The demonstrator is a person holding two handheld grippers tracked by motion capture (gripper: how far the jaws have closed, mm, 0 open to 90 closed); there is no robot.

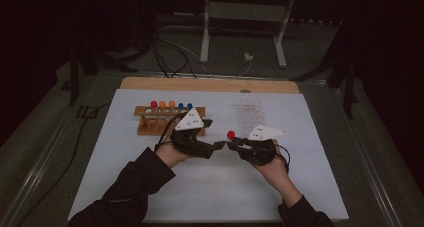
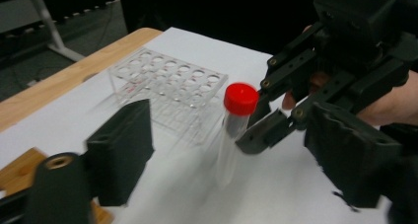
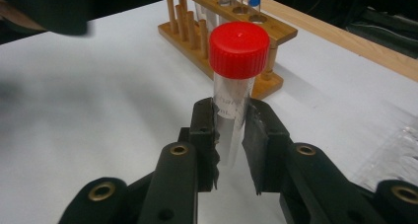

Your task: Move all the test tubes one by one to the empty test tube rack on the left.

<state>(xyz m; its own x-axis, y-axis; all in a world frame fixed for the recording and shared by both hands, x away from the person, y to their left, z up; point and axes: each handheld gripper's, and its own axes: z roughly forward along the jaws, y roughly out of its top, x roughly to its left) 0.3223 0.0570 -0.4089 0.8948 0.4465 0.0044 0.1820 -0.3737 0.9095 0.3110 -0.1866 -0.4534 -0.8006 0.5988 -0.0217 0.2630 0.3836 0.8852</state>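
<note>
A clear tube with a red cap (image 3: 239,49) stands upright in my right gripper (image 3: 230,118), whose pads are shut on its body below the cap. In the high view the red cap (image 1: 230,134) shows at mid-table, just above the right gripper (image 1: 233,144). My left gripper (image 1: 218,145) faces it from the left, fingertips close by. In the left gripper view the tube (image 2: 231,135) stands between the wide-apart jaws of my left gripper (image 2: 234,120), and neither pad touches it. The right gripper (image 2: 266,130) comes in there from the right.
A wooden rack (image 1: 150,121) behind my left hand holds several tubes with red, orange and blue caps. A clear plastic rack (image 1: 247,112) with empty holes sits farther back, right of centre. White paper (image 1: 210,187) covers the table; a wooden edge (image 1: 210,83) runs along its far side.
</note>
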